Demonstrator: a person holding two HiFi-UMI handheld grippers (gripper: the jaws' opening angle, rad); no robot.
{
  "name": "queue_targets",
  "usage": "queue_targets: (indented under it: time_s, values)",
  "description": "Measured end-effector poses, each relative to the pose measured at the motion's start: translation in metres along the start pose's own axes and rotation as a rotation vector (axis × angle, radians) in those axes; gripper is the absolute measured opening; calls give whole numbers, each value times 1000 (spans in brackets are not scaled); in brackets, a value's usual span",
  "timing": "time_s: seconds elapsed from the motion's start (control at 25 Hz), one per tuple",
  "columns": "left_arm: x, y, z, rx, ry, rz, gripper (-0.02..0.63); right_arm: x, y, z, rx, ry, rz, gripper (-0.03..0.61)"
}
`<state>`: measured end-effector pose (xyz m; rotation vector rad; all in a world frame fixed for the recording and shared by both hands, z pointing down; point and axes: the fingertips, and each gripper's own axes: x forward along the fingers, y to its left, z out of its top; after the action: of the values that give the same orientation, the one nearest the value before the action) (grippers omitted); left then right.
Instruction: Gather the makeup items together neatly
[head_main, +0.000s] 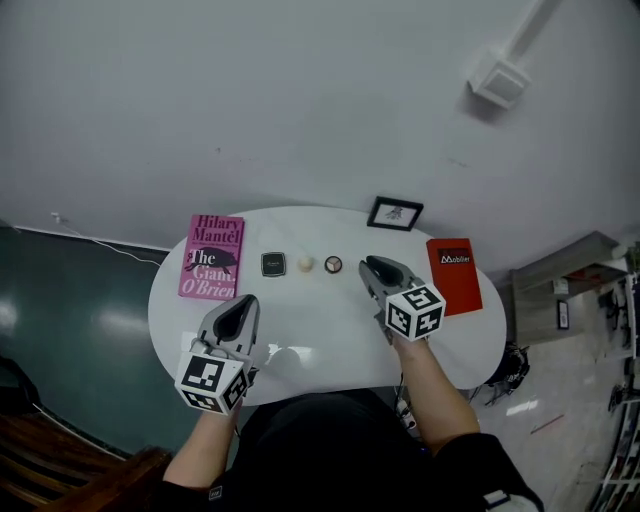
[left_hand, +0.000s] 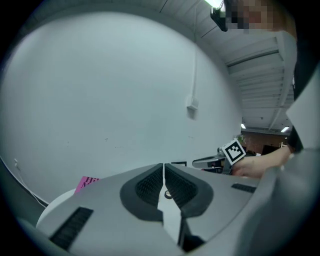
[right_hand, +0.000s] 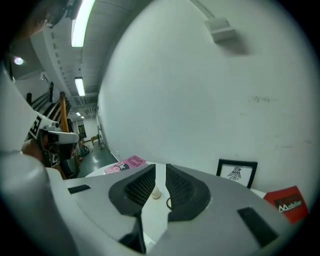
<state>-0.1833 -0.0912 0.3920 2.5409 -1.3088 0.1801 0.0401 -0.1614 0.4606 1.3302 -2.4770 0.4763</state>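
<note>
**Both grippers raised over the counter, makeup in a row beyond them**

Nearest the camera, the person's forearms reach out over the white oval counter (head_main: 320, 335), one gripper in each hand. The left gripper (head_main: 240, 305) hovers over the near left part of the counter; its own view shows the two jaws pressed together with nothing between them. The right gripper (head_main: 372, 265) sits further forward and to the right. Its jaws stand a narrow gap apart and hold nothing; the makeup seen through that gap lies on the counter beyond the pads.

Past the grippers, three makeup items lie in a short row near the counter's middle, close together but not touching: a black square compact (head_main: 273, 264) on the left, a small cream sponge (head_main: 305, 264) in the centre, and a round compact (head_main: 333, 264) on the right, just beside the right gripper's tips.

A pink book (head_main: 212, 256) lies flat left of the row, and a red book (head_main: 455, 275) lies flat near the right edge. At the far edge, a small black-framed picture (head_main: 395, 213) leans against the pale wall (head_main: 300, 100).
</note>
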Motion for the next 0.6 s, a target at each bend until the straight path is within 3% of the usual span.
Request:
queue_targets:
  time_s: [0.36, 0.6]
  values:
    - [30, -41, 34, 69, -19, -29, 21, -90, -7, 72, -22, -233, 16, 50]
    - [57, -82, 59, 107, -33, -12, 21, -141, -23, 99, -61, -324, 88, 41]
